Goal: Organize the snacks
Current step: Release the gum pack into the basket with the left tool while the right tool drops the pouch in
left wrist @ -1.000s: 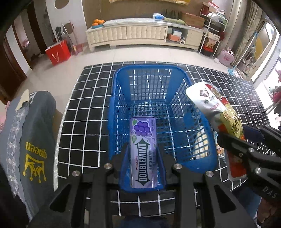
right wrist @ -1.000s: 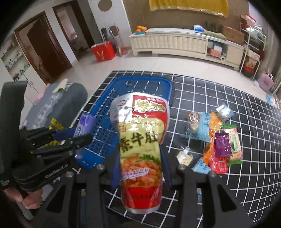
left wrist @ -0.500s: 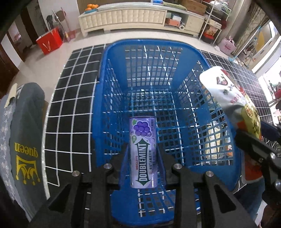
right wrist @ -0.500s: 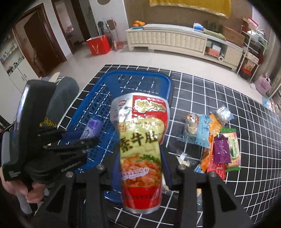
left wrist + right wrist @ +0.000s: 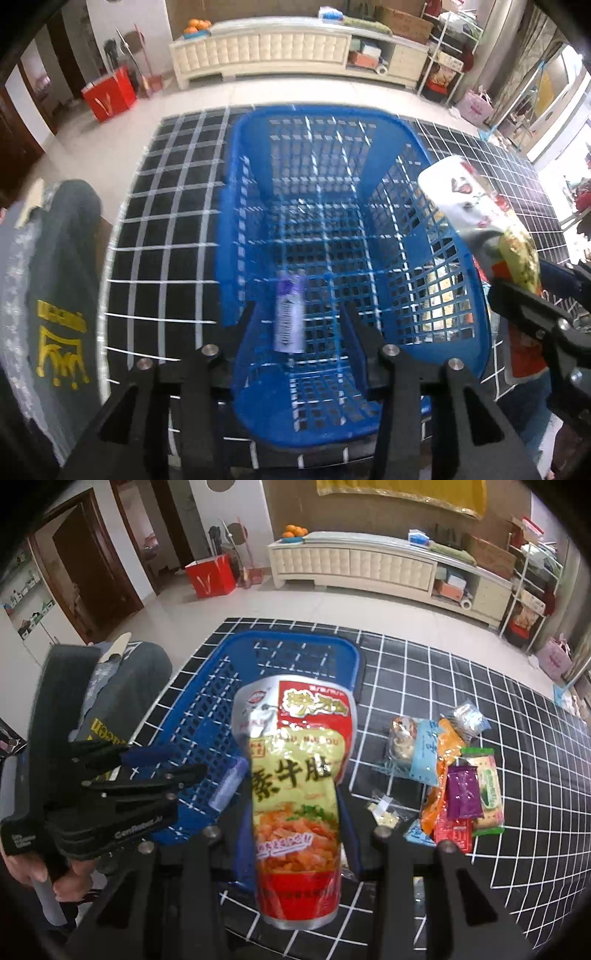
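While left hand-held gripper point(image 5: 295, 332) jaws opening, gum pack point(image 5: 290, 314) loose inside basket point(image 5: 476, 295) rim; right hand-held gripper point(image 5: 295, 834) pinching pouch point(image 5: 295, 775).

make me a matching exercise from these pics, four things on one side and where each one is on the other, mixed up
Things
1. purple gum pack
2. red and yellow snack pouch
3. oranges
4. red paper bag

Places
A. on the long white cabinet at the back
B. on the tiled floor near the doorway
C. over the blue basket, between the left gripper's opening jaws, no pad on it
D. clamped in the right gripper, above the black grid mat

Pairs: 1-C, 2-D, 3-A, 4-B
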`<state>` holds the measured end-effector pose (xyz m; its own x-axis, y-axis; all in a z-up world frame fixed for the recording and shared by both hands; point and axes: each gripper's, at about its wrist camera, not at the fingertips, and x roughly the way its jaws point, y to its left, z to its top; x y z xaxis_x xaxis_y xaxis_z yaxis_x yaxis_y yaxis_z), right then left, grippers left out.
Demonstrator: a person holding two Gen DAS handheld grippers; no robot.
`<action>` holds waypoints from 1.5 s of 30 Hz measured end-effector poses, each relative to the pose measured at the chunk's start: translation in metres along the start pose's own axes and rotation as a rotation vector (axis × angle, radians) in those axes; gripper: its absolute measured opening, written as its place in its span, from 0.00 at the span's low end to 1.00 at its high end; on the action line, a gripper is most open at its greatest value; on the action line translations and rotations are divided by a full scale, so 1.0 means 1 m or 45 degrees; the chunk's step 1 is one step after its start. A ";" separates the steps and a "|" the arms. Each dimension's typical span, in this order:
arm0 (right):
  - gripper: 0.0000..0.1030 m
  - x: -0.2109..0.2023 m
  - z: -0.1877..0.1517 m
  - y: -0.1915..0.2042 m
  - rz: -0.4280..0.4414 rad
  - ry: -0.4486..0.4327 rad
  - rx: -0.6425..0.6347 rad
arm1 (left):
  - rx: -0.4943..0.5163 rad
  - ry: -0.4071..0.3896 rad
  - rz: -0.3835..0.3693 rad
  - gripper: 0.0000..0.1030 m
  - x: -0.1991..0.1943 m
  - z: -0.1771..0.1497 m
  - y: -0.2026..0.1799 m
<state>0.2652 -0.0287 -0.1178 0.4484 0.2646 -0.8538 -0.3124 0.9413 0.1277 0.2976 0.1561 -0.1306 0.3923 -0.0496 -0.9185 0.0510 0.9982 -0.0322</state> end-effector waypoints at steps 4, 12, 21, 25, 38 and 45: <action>0.44 0.001 0.005 0.009 0.025 -0.002 -0.011 | 0.000 -0.068 0.047 0.41 -0.027 -0.004 0.008; 0.45 0.022 0.012 0.035 0.065 0.056 -0.058 | -0.042 -0.120 0.131 0.41 -0.049 -0.012 0.037; 0.45 0.048 0.010 0.047 -0.009 0.124 -0.094 | -0.087 -0.116 0.143 0.41 -0.049 -0.021 0.049; 0.46 0.047 0.007 0.049 -0.054 0.086 -0.119 | -0.091 -0.109 0.150 0.41 -0.049 -0.024 0.047; 0.87 -0.004 -0.006 0.044 -0.085 -0.077 -0.132 | -0.095 -0.131 0.127 0.41 -0.072 -0.038 0.032; 0.87 -0.063 -0.020 0.017 -0.125 -0.154 -0.090 | -0.051 -0.181 0.087 0.41 -0.102 -0.043 -0.008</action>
<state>0.2152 -0.0335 -0.0718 0.5760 0.1995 -0.7927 -0.3186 0.9479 0.0071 0.2176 0.1547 -0.0538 0.5196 0.0173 -0.8543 -0.0157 0.9998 0.0107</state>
